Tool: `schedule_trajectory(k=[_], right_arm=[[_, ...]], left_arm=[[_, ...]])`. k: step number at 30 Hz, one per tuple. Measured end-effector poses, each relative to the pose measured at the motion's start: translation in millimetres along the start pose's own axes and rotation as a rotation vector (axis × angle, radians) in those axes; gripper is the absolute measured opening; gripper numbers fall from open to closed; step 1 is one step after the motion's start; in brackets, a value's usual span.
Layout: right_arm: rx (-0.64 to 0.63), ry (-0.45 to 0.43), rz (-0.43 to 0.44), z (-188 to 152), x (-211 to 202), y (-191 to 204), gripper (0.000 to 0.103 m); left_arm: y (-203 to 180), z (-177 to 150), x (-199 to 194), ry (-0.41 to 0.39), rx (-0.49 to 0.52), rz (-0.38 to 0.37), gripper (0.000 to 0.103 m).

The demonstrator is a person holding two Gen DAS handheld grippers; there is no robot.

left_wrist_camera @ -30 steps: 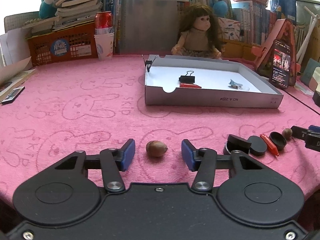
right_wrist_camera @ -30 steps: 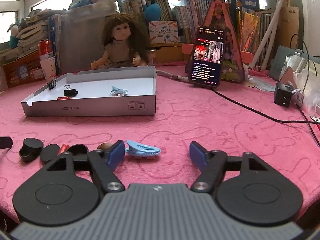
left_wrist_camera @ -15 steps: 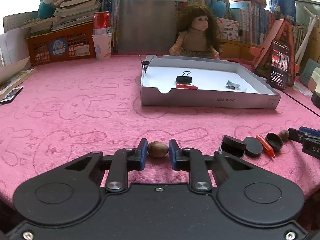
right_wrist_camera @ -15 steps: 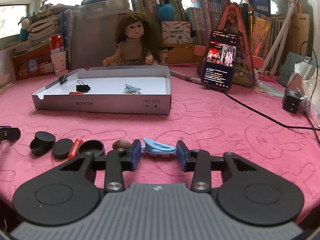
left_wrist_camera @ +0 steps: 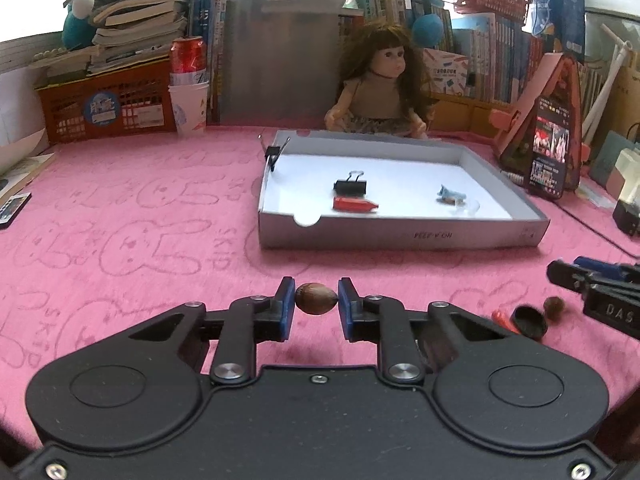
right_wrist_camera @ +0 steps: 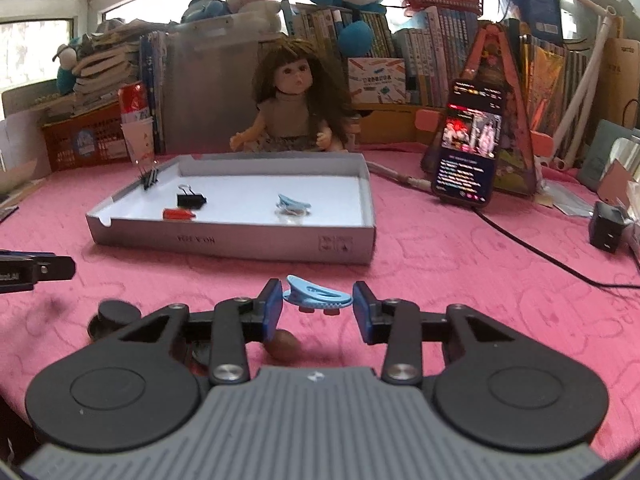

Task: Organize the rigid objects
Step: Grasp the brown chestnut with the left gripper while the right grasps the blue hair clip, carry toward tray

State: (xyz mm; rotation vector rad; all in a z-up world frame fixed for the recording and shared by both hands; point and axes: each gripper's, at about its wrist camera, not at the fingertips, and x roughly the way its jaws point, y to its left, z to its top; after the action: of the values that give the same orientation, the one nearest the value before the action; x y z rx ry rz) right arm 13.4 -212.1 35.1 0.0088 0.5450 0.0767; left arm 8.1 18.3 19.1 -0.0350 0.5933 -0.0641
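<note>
Left tongs (left_wrist_camera: 316, 304) are pinching a smooth brown nut (left_wrist_camera: 316, 298) just above the table's near edge; it is rounded, so it could squirt out in transit. Right tongs (right_wrist_camera: 317, 306) are clamping a blue hair clip (right_wrist_camera: 318, 297) end-to-end; it may pivot before reaching the grey tray (right_wrist_camera: 240, 246).

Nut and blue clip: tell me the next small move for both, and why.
Probably carry both forward over the tray's near wall. The left tongs are shut on the nut and the right tongs on the blue clip, both seemingly clear of the cloth. The tray already holds a similar clip, so it looks like the drop spot.
</note>
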Motion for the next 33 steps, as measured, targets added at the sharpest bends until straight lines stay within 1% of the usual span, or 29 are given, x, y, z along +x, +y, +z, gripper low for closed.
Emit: schedule_trajectory(k=[5,11,16,19,22,25,29,33], right_arm=[[0.011,0.012,0.024,12,9,3,0.043],[0.062,0.067,0.058,32,30,-1,0.043],[0.065,0.066,0.079,57,48,-4,0.043],[0.078,0.085,0.098,76,65,-7,0.043],[0.085,0.103,0.097,93,84,-8,0.043],[0.089,0.132,0.101,106,103,-9,0.043],[0.109,0.196,0.116,120,129,-9,0.043],[0.129,0.255,0.128,127,151,-10,0.043]], left_arm=[[-6,17,6,-0.007,-0.001,-0.025,0.021],[-13,45,23,-0.02,0.002,-0.051,0.021],[-10,75,51,0.029,-0.043,-0.1,0.021],[-11,95,69,0.042,-0.047,-0.103,0.021],[-12,113,87,0.046,-0.05,-0.095,0.021],[-12,126,105,0.075,-0.062,-0.099,0.021],[-13,141,132,0.122,-0.074,-0.088,0.021],[-15,151,156,0.169,-0.09,-0.088,0.021]])
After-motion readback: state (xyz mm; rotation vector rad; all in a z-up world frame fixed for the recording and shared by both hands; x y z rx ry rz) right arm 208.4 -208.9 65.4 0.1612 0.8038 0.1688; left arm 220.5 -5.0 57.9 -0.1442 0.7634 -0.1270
